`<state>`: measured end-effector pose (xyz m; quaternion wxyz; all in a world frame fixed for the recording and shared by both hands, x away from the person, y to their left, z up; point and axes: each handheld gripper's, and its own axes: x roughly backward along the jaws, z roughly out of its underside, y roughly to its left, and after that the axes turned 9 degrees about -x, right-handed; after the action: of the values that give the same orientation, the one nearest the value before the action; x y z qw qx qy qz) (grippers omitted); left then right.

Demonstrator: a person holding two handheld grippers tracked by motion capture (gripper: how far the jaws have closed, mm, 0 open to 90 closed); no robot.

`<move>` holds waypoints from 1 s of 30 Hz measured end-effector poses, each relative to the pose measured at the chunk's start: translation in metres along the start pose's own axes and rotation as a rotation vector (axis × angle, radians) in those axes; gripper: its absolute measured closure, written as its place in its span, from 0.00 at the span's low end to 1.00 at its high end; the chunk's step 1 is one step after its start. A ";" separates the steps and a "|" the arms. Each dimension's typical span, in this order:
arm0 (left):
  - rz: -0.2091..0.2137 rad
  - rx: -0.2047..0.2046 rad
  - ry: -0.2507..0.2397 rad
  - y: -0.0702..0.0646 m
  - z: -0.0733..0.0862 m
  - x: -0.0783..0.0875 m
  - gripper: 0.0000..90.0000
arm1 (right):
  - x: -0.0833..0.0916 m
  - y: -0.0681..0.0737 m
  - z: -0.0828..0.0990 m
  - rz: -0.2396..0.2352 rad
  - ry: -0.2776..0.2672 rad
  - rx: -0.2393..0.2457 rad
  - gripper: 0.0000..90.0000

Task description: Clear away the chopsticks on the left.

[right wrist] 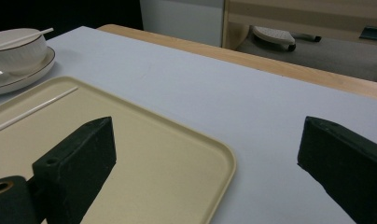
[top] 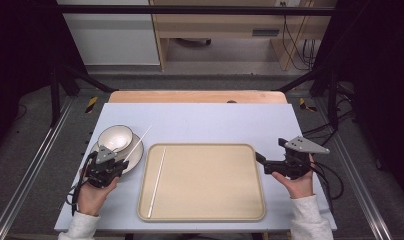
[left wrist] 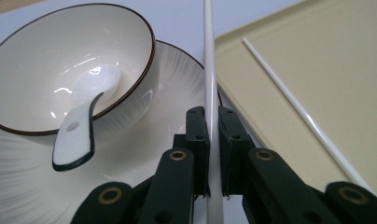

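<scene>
My left gripper (top: 121, 165) (left wrist: 210, 116) is shut on a white chopstick (top: 140, 140) (left wrist: 208, 56), which slants up and away over the plate's rim. A cream bowl (top: 115, 137) (left wrist: 42, 60) with a dark rim stands on a ribbed plate (top: 136, 156) (left wrist: 177, 79) and has a white spoon (left wrist: 79, 130) leaning in it. A second white chopstick (top: 157, 180) (left wrist: 298, 107) (right wrist: 37, 109) lies along the left side of the beige tray (top: 215, 200) (left wrist: 326, 51) (right wrist: 144, 135). My right gripper (top: 262, 161) (right wrist: 210, 158) is open at the tray's right edge, with nothing between its jaws.
The tray sits in the middle of a pale blue table top (top: 215, 125) (right wrist: 200, 84), with a wooden strip (top: 197, 96) along its far edge. Black frame posts stand at both far corners. Beyond the table are a floor and wooden furniture.
</scene>
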<state>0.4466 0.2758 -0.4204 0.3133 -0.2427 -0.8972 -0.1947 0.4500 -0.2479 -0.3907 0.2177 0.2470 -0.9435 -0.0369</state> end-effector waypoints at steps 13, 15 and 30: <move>-0.015 0.042 -0.047 -0.025 -0.005 0.008 0.93 | 0.002 0.000 -0.001 0.002 -0.007 -0.002 0.05; -0.020 0.046 -0.053 -0.030 -0.005 0.009 0.93 | 0.003 -0.001 -0.001 0.002 -0.006 -0.002 0.05; -0.060 0.129 -0.097 -0.060 -0.011 0.014 0.93 | 0.006 0.000 -0.002 0.004 -0.020 -0.010 0.05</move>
<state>0.4088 0.2268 -0.4152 0.2785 -0.2044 -0.9288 -0.1340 0.4460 -0.2506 -0.3866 0.2095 0.2436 -0.9460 -0.0439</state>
